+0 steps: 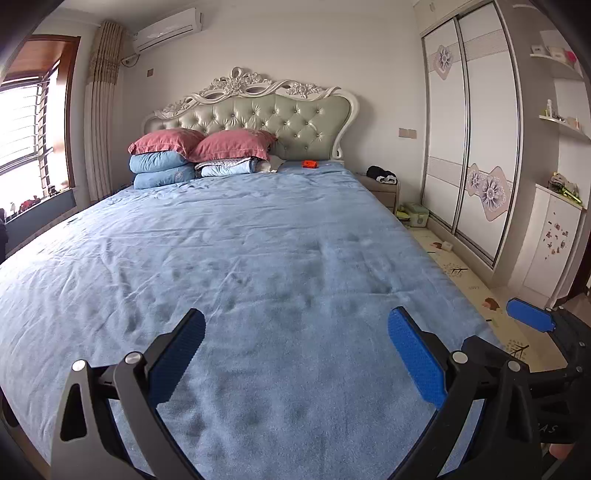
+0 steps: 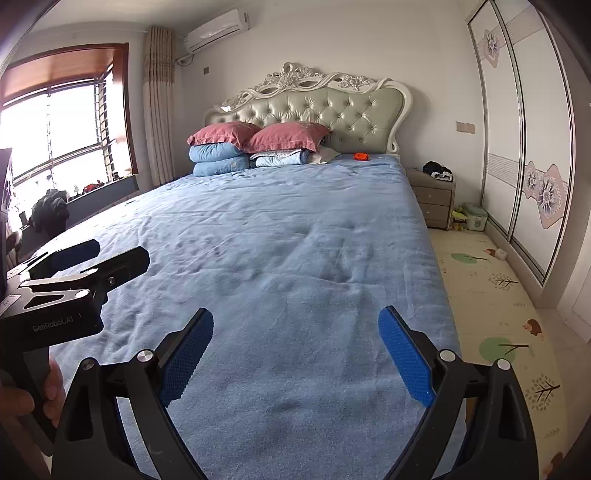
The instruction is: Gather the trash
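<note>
Small orange item [image 1: 309, 163] far off at the head end of the bed [image 1: 258, 258], on the blue cover just below the tufted headboard [image 1: 258, 114], right of the pillows; too small and blurred to say what kind of thing, or whether wrapper or box. Same orange item [image 2: 361, 157] in the right wrist view, equally indistinct. Lying alone, well apart from both tongs.

Beside it, two pink pillows [image 1: 199, 142] stacked on folded blue quilts [image 1: 162, 170]; a pale patch of cloth between quilts and item, partly hidden. Cover wrinkled and dented across the middle.

Near edge of the frame: left gripper [image 1: 295, 350] hovering over the foot of the bed, blue pads spread wide, nothing between them. Right gripper [image 2: 295, 350] likewise spread wide over the cover, holding nothing. Lower parts of both cut off by the frame. Left gripper seen again from the side at the left of the right wrist view, with part of a hand [image 2: 22, 402] on its handle, mostly out of frame.

Farther out: nightstand [image 2: 432, 199] with a dark bundle on top, hard to make out; a small green box [image 2: 474, 218] on the floor past it; play mat [image 2: 498, 314] with tree prints; sliding wardrobe [image 2: 524, 129]; window [image 2: 55, 129] blown out by glare, objects on the sill unreadable; air conditioner [image 2: 218, 29] above the curtain [image 2: 159, 103].
</note>
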Available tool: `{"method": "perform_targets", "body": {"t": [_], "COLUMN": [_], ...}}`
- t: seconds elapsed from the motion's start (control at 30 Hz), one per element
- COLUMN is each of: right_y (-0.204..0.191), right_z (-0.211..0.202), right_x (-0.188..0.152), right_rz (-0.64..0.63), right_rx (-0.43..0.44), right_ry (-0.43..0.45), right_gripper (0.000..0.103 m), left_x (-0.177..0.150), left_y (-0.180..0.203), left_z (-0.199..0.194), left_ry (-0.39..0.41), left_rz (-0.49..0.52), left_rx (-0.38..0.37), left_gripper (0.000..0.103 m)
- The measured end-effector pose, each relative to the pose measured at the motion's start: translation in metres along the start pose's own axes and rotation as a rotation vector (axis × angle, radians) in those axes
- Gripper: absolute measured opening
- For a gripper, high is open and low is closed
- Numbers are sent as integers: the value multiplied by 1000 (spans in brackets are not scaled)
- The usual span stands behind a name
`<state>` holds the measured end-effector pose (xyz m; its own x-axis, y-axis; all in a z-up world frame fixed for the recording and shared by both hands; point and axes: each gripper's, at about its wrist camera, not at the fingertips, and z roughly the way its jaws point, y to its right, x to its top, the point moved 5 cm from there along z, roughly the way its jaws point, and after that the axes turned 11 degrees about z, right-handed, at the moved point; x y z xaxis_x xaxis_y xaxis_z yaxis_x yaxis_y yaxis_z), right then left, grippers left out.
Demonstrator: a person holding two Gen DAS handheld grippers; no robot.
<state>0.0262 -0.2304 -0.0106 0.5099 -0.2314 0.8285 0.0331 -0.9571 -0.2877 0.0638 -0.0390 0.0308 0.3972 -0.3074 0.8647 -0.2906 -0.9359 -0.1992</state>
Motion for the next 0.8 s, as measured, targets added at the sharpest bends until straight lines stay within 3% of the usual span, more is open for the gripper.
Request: {"method": "perform_targets", "body": {"t": [0.17,0.3,0.6,0.8], "right_y": [1,3,7,6], "right_z": [-2,-4,-6,-5], "right_x": [-1,-2,-1,-2], "right_rz": [5,10,19,20], "right_rx": [-9,-9,-17,-14], "right_ry": [8,11,10,6], "right_gripper": [90,91,91,91], "left_x": [2,4,6,5], "left_y": [2,5,4,-6], "left_z": [-2,-10,-6,-5], "left_ry": [2,54,36,32], "left_rz": [20,51,-13,-49], "left_rx": [41,93,-20,5], "left_gripper": [99,99,99,99]}}
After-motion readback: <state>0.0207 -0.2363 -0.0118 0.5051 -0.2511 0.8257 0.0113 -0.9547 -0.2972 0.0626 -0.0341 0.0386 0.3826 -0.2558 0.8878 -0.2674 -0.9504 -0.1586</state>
